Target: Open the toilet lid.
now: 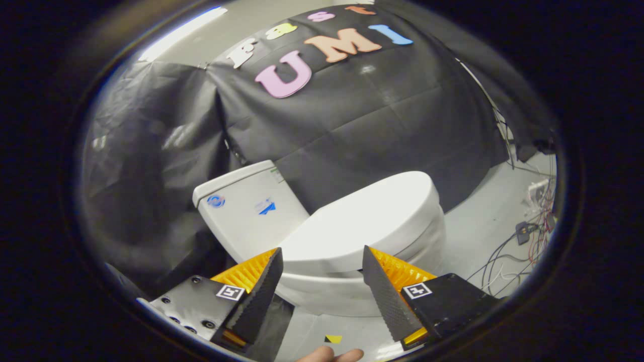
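Hand-held gripper (322, 254) spread wide before closed toilet lid (367, 218)

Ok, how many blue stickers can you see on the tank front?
2. A round one sits near the tank's top corner; an arrow-shaped one lies beside it, toward the closed lid. The open gripper may hide others lower down.

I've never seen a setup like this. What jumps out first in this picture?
A white toilet with its lid closed sits just ahead of the tongs, its tank against the black cloth wall. The tongs' two fingers stand apart, open, framing the near edge of the lid without touching it. Beyond the toilet, a tangle of cables lies on the pale floor.
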The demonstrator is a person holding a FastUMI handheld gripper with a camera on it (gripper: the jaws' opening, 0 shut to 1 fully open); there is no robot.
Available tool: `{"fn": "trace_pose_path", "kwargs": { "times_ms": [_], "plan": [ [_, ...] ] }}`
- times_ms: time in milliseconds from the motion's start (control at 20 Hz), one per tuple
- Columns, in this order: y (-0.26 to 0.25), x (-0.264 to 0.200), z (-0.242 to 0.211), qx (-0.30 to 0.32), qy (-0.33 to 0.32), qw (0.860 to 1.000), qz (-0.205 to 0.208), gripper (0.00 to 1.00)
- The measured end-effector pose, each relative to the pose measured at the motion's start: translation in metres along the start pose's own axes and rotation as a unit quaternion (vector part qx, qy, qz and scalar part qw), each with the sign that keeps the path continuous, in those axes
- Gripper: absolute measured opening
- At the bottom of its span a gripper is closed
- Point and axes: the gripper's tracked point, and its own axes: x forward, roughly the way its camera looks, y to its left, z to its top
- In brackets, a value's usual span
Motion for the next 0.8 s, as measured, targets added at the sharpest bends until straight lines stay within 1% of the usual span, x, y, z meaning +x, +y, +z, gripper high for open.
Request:
{"fn": "trace_pose_path", "kwargs": {
  "times_ms": [50, 200, 250, 350, 500, 550, 600, 700, 800],
  "plan": [
    [-0.005, 0.003, -0.002, 0.021, -0.001, 1.0, -0.003, 0.98],
    [-0.027, 0.012, -0.021, 0.096, 0.012, 0.995, -0.035, 0.98],
    [-0.031, 0.009, -0.024, 0.121, 0.006, 0.992, -0.038, 0.98],
    [-0.037, 0.011, -0.015, 0.178, -0.034, 0.983, -0.042, 0.97],
    [-0.052, 0.012, -0.01, 0.262, -0.065, 0.961, -0.054, 0.85],
    [-0.054, 0.009, -0.015, 0.272, -0.065, 0.958, -0.064, 0.81],
    [-0.056, 0.006, -0.02, 0.272, -0.06, 0.958, -0.074, 0.81],
    [-0.056, 0.007, -0.028, 0.284, -0.047, 0.954, -0.081, 0.81],
    [-0.065, 0.009, -0.038, 0.319, -0.037, 0.943, -0.089, 0.81]
  ]
}}
